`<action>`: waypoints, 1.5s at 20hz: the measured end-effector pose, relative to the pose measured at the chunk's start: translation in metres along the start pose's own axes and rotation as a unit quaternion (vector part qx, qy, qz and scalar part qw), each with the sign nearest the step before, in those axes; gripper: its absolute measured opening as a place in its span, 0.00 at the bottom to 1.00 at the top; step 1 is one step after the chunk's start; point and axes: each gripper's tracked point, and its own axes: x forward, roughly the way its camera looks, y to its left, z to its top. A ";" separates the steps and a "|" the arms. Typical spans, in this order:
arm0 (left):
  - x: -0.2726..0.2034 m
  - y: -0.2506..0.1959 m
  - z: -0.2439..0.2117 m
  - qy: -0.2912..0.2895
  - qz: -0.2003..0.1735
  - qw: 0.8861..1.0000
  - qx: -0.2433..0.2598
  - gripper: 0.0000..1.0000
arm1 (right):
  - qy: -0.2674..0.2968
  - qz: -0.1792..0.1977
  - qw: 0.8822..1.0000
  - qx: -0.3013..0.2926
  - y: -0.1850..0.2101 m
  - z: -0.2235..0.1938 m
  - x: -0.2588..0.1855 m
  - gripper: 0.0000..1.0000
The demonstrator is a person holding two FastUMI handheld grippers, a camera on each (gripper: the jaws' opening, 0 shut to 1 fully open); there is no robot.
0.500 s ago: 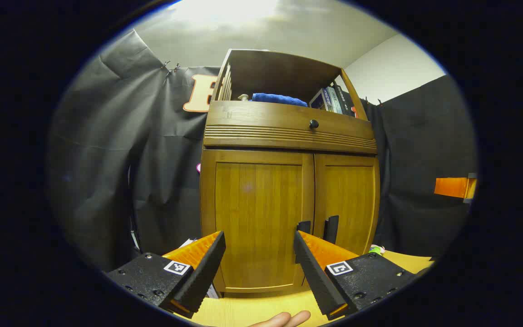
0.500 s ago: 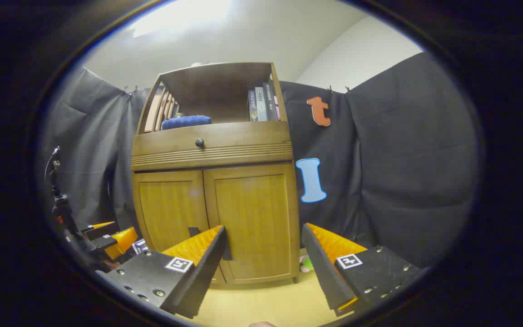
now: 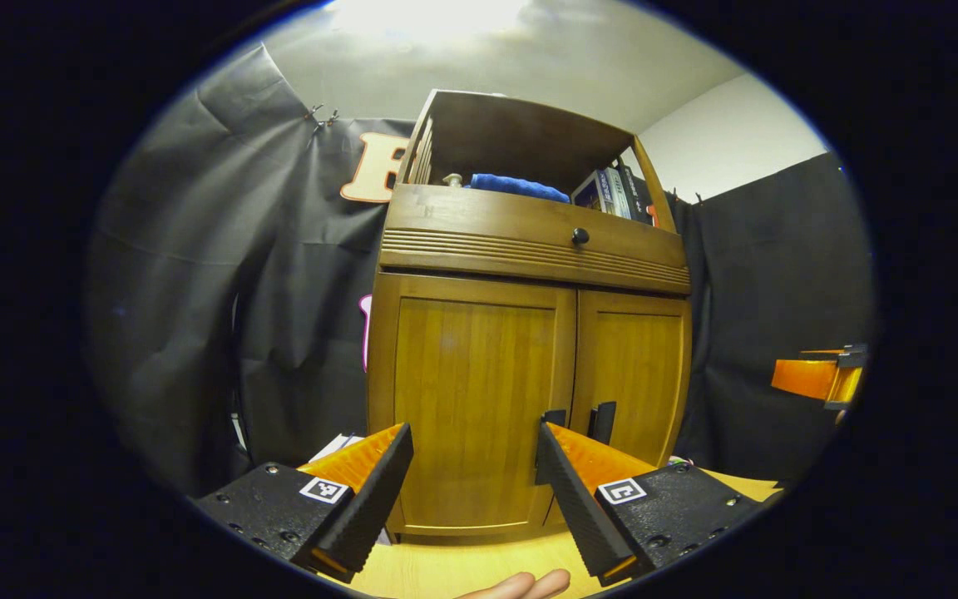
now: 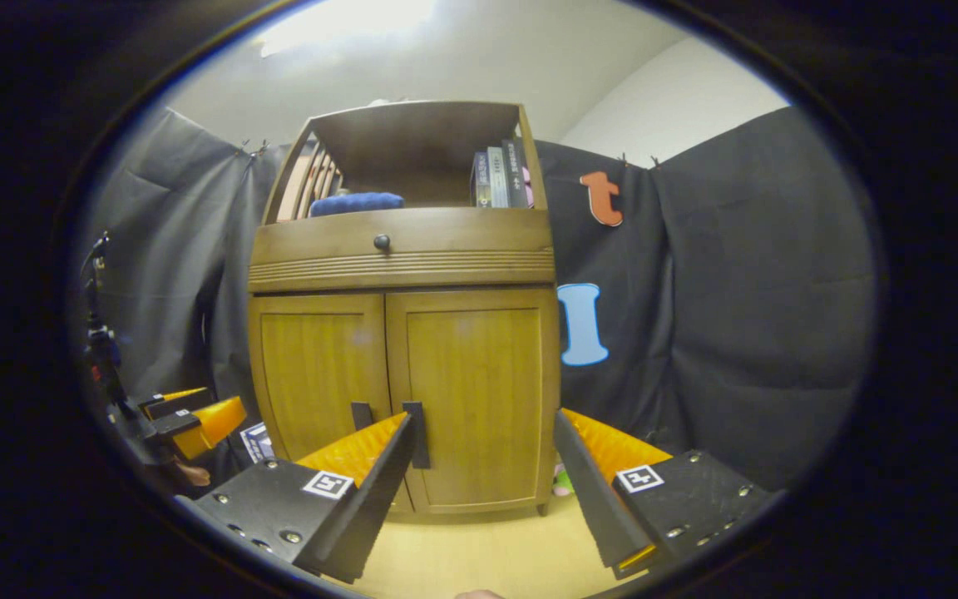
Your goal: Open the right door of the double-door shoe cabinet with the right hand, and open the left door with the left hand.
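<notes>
Backdrop: black cloth booth, pale wooden floor (image 4: 479,549).
Doors: stiff honey-brown wooden shoe cabinet (image 4: 404,333); probably light; grip the black vertical handles (image 4: 419,434).
Jaws: left gripper (image 3: 475,491) and right gripper (image 4: 483,491) both released, empty.

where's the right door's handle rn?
In the right gripper view, the right door's handle is a dark vertical bar at the door's inner edge, low down, beside the left door's handle and just behind the right claw's left fingertip.
</notes>
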 end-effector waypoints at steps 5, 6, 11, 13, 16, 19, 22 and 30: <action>0.002 0.000 -0.005 0.007 -0.004 1.000 0.004 0.88 | 0.011 0.015 1.000 -0.002 0.018 -0.011 0.017 0.99; 0.003 0.000 -0.006 0.007 -0.002 1.000 0.003 0.88 | 0.015 0.018 1.000 -0.006 0.023 -0.014 0.023 0.99; 0.002 0.006 -0.001 0.003 0.003 1.000 0.003 0.88 | 0.034 0.043 0.998 -0.006 0.051 -0.039 0.066 0.99; 0.002 0.006 -0.002 0.002 0.005 1.000 0.002 0.88 | 0.046 0.045 0.998 -0.012 0.059 -0.051 0.088 0.99; 0.002 0.009 -0.002 0.001 0.007 1.000 -0.001 0.88 | 0.067 0.048 0.996 -0.028 0.069 -0.075 0.122 0.99; 0.003 0.017 -0.002 0.001 0.011 1.000 -0.003 0.88 | 0.083 0.063 0.994 -0.017 0.085 -0.098 0.144 0.99; 0.005 0.018 -0.004 0.004 0.011 1.000 -0.001 0.88 | 0.088 0.067 0.994 -0.009 0.090 -0.113 0.163 0.99; 0.015 0.029 -0.016 0.026 0.016 0.999 0.010 0.93 | 0.094 0.042 0.995 -0.011 0.094 -0.136 0.208 0.99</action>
